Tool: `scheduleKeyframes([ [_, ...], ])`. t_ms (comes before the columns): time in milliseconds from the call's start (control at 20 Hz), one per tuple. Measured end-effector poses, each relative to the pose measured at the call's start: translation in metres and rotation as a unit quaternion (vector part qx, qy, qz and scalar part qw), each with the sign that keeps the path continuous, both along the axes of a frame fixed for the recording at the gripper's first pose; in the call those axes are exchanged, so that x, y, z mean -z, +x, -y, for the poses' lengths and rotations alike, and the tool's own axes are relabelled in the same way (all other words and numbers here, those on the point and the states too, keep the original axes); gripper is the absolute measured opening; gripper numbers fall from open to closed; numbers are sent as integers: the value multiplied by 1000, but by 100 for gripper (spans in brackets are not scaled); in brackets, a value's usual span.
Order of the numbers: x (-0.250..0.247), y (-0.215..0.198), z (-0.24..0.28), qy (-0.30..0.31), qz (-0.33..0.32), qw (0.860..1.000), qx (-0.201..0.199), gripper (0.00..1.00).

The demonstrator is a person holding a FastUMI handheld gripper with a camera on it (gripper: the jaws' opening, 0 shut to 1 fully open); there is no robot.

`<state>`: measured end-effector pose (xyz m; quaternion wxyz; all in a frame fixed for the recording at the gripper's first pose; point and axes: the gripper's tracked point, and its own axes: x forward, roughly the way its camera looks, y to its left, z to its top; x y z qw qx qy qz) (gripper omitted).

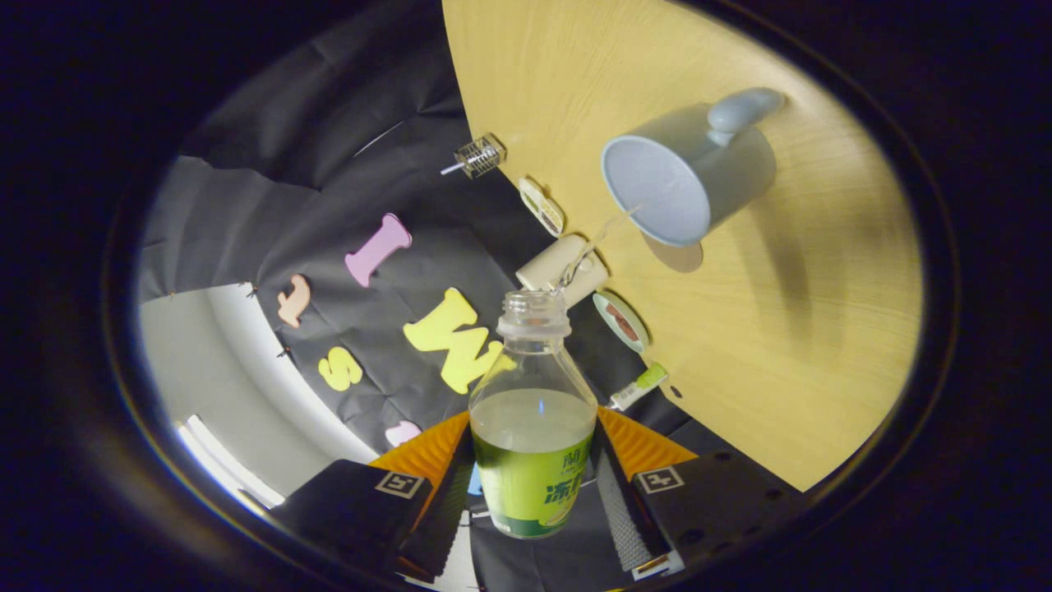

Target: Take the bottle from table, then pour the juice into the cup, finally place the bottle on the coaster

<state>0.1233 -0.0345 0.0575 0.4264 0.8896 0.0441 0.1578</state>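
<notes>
The gripper is clamped on the bottle; both fingers press against its lower body at the green label. The bottle sits between the fingers with its open neck pointing forward, toward the cup. The whole view is rolled, so the table appears tilted; judge from this that you are in the pouring tilt.

Handling properties, as judged:
- The bottle is clear and rigid, probably thin plastic or glass. Treat it as smooth and liable to slip under a loose grip.
- It is roughly half full of pale juice, so its weight is moderate and shifts toward the neck as you tilt.
- The cap is off. Any sudden roll will spill.
- Hold on the labelled cylindrical section, as now; the shoulder above tapers and offers no flat contact.

Surroundings:
- The cup stands on the table beyond the neck, its mouth facing you and its handle on the far side.
- A thin thread of liquid appears to run from the neck toward the rim of the cup.
- Along the table edge, near the neck, lie a cream cylinder, two small flat oval items, a small wire cage and a green-capped tube.
- The cream cylinder is closest to the neck; keep clear of it.
- Which item is the coaster cannot be confirmed.
</notes>
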Motion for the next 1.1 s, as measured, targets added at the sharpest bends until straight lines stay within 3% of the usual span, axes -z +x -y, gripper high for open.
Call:
scheduleKeyframes([
  [550, -40, -5, 21, 41, 8, 999, -3, 79],
  [1100, -27, -5, 17, 62, -8, 998, -8, 79],
])
